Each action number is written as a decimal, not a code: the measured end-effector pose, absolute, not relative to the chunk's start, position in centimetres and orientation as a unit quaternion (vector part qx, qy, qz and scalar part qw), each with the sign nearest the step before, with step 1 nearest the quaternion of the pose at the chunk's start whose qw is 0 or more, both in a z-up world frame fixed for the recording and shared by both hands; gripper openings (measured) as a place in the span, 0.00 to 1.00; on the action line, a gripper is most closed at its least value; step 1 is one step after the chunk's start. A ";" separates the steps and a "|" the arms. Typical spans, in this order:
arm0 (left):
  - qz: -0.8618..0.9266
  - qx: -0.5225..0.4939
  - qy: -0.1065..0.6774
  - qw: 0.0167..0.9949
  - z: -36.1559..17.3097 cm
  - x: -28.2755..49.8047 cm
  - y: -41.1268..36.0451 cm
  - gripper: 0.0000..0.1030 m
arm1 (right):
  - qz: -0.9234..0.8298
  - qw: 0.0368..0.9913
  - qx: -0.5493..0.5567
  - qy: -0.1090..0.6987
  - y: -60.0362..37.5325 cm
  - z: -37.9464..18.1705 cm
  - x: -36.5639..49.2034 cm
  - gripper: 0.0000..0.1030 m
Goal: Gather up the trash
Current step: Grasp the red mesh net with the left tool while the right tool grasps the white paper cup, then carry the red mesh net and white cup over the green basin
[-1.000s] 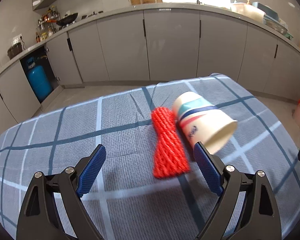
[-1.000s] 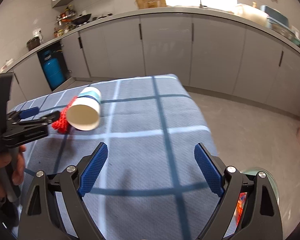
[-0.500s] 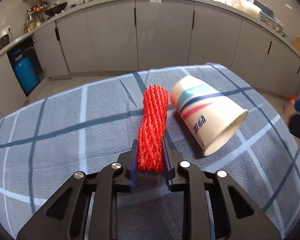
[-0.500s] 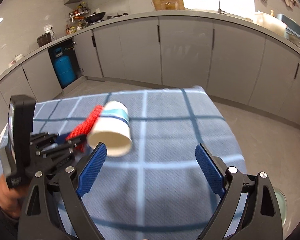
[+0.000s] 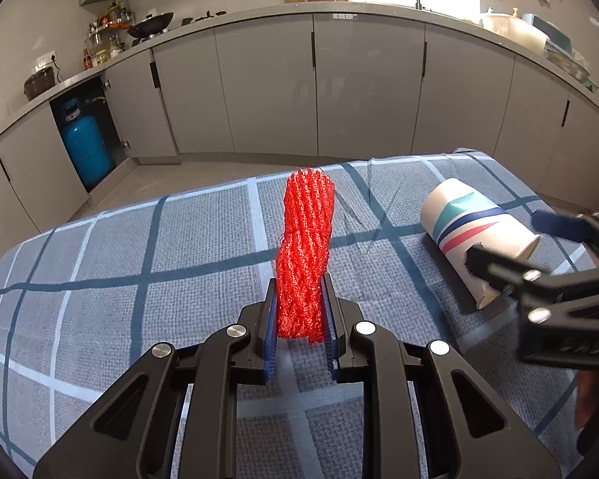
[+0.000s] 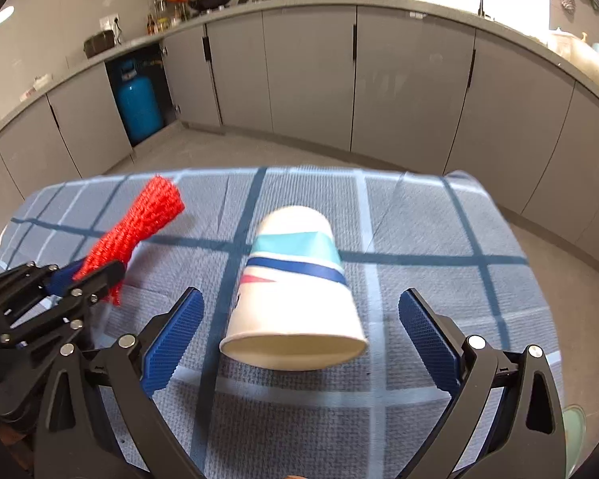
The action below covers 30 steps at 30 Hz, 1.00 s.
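Netting pinched on the left, cup between wide tongs on the right

Netting, a red bundle of mesh (image 5: 305,255), sits clamped between the blue pads of my left gripper (image 5: 299,319); the pads press its lower end from both sides and the rest sticks out toward twelve o'clock above the checked cloth (image 5: 100,263) in the left wrist view. In the right wrist view the same bundle shows at ten o'clock, slanting up and away from the left tongs.

My right gripper (image 6: 299,335) stands wide apart, its jaws at about their widest. The paper cup (image 6: 295,291) lies on its side on the cloth between the two blue pads, with neither pad touching it. Its open mouth faces six o'clock, toward my camera, and its closed base points to twelve. I see only part of the pale inside past the rim and cannot tell what, if anything, is in it.

From the left wrist view the cup lies at three o'clock of the netting, well apart from it, with a right finger (image 5: 495,267) crossing in front of its rim.
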<state>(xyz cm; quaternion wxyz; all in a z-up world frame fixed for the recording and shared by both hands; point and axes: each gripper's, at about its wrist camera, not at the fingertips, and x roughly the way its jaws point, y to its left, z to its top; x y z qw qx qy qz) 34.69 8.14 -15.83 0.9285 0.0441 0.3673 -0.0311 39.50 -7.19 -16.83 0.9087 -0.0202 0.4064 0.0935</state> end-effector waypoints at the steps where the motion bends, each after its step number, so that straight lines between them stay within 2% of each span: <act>1: -0.034 0.043 0.368 0.928 -15.8 34.7 8.1 0.20 | 0.094 0.908 -0.020 0.408 -7.2 -17.1 39.5 0.92; 2: -0.035 0.043 0.368 0.928 -15.8 34.6 8.1 0.20 | 0.100 0.905 -0.017 0.414 -7.3 -17.3 39.6 0.84; 3: -0.037 0.042 0.368 0.928 -15.8 34.7 8.1 0.20 | 0.108 0.898 -0.013 0.425 -7.3 -17.6 39.7 0.69; 9: -0.041 0.041 0.365 0.929 -15.3 34.3 7.8 0.20 | 0.118 0.903 -0.007 0.413 -7.8 -16.9 38.3 0.63; 19: -0.072 0.058 0.350 0.932 -13.1 31.5 3.9 0.20 | 0.100 0.920 0.013 0.378 -11.8 -13.8 33.0 0.61; 23: -0.086 0.066 0.346 0.932 -12.4 30.2 1.8 0.20 | 0.097 0.922 0.015 0.375 -13.3 -13.3 30.8 0.55; 30: -0.109 0.083 0.339 0.931 -11.2 28.1 -1.5 0.20 | 0.091 0.928 0.025 0.359 -15.9 -12.2 27.1 0.50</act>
